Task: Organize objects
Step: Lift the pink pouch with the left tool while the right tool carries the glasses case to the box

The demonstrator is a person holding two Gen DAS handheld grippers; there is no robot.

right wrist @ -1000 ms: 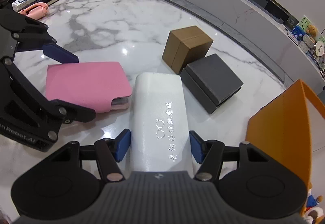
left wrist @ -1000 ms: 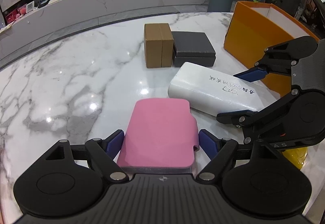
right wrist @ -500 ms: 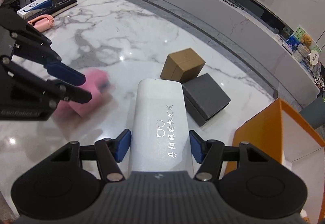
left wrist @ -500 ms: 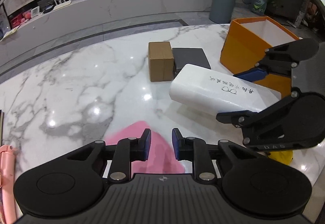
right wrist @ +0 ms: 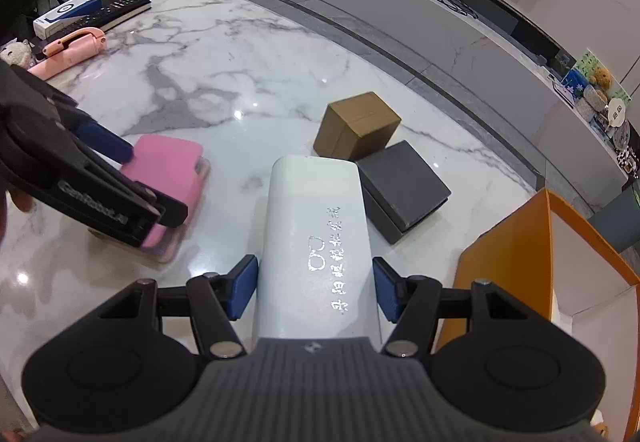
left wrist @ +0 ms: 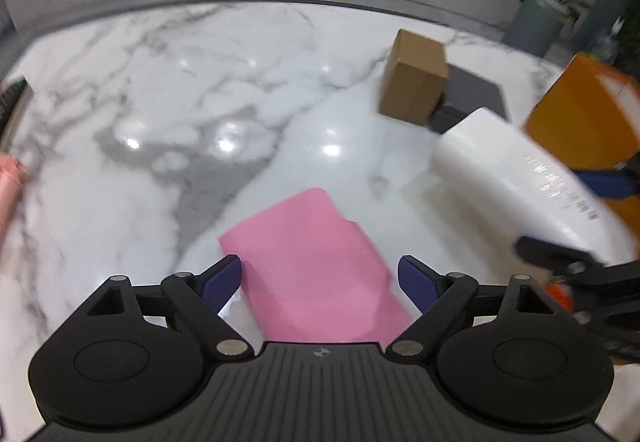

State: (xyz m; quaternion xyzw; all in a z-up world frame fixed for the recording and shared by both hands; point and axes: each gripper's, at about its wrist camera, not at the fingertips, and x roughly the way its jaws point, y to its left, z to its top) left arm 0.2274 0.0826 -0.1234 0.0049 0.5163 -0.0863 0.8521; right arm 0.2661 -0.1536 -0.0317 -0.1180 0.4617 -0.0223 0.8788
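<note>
A pink case lies askew on the marble table, also seen as the pink case from the right. My left gripper straddles its near end, jaws opening wide, pads not pressing on it. In the right wrist view the left gripper hangs over that case. My right gripper is shut on a long white case with silver lettering, held above the table. The white case and right gripper show at the right of the left wrist view.
An open orange box stands at the right. A brown carton and a dark grey box sit together beyond the white case. A pink handheld device, a black remote and a blue-white box lie far left.
The left jaws closed above the pink case half a second ago and now stand wide again; the case has turned askew. The right gripper rose a little with the white case.
</note>
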